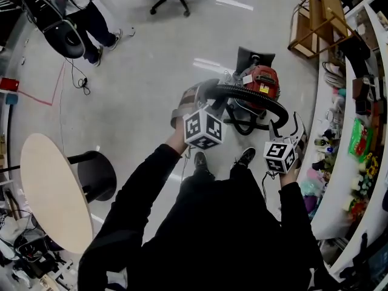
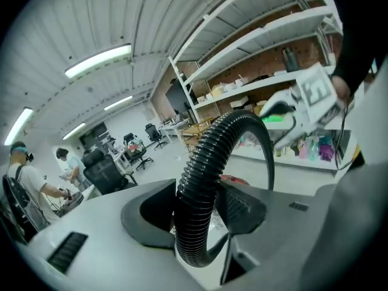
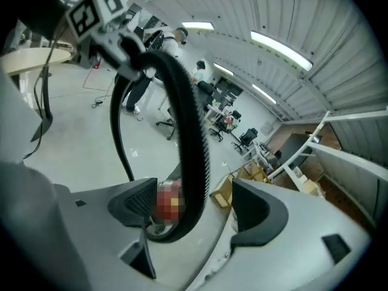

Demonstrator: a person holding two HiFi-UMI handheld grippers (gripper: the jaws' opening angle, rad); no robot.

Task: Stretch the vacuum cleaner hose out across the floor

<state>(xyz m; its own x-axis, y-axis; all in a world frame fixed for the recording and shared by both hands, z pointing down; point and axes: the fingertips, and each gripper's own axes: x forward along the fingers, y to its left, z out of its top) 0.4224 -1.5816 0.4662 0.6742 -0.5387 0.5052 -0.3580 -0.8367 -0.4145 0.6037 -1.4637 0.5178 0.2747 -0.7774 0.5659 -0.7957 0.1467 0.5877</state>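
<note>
Head view has the black hose (image 1: 242, 91) arcing over the red vacuum cleaner (image 1: 262, 80), which sits on the floor (image 1: 151, 71) just ahead of my feet, beside the shelves (image 1: 357, 132). My left gripper (image 2: 197, 211) pinches the hose between both pads. My right gripper (image 3: 194, 208) stands spread, with the hose running loose through the gap, clear of the right-hand pad.
</note>
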